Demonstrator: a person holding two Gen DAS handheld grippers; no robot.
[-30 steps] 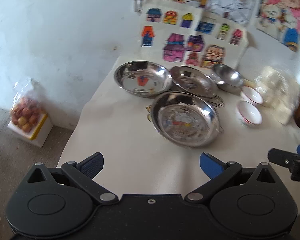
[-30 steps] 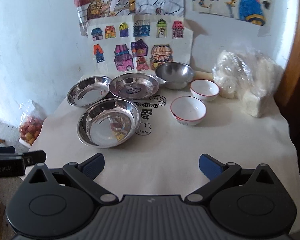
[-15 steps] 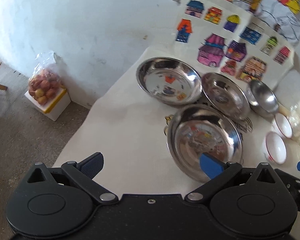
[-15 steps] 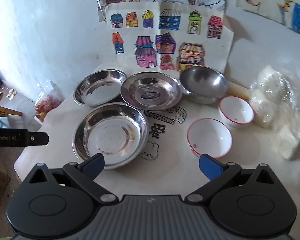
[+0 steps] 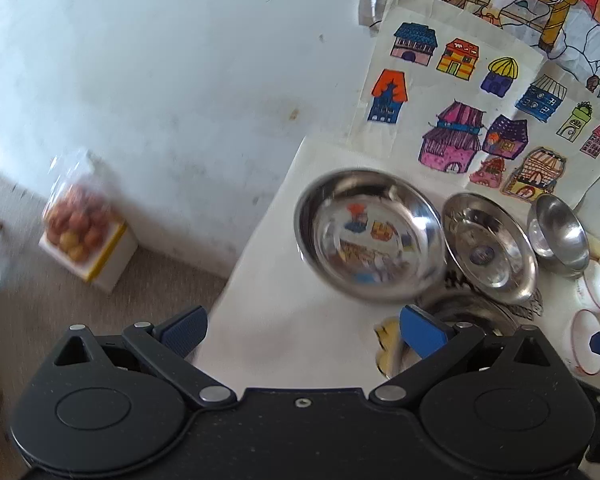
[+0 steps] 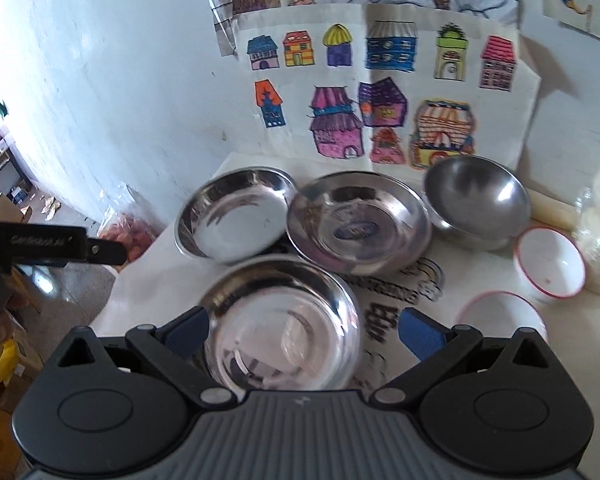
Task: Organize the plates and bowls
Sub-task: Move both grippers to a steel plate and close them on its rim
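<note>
Both grippers have advanced over the table; right gripper [image 6: 302,330], jaws spread and empty, straddles the nearest steel plate [image 6: 280,328]; left gripper [image 5: 302,330], likewise spread, hangs left of it

You've moved both grippers in: the near plate [image 6: 284,320] now sits low between your right gripper's [image 6: 302,330] fingers.

Both wrist views near, angled down over shared steel plates [image 6: 360,226].
</note>
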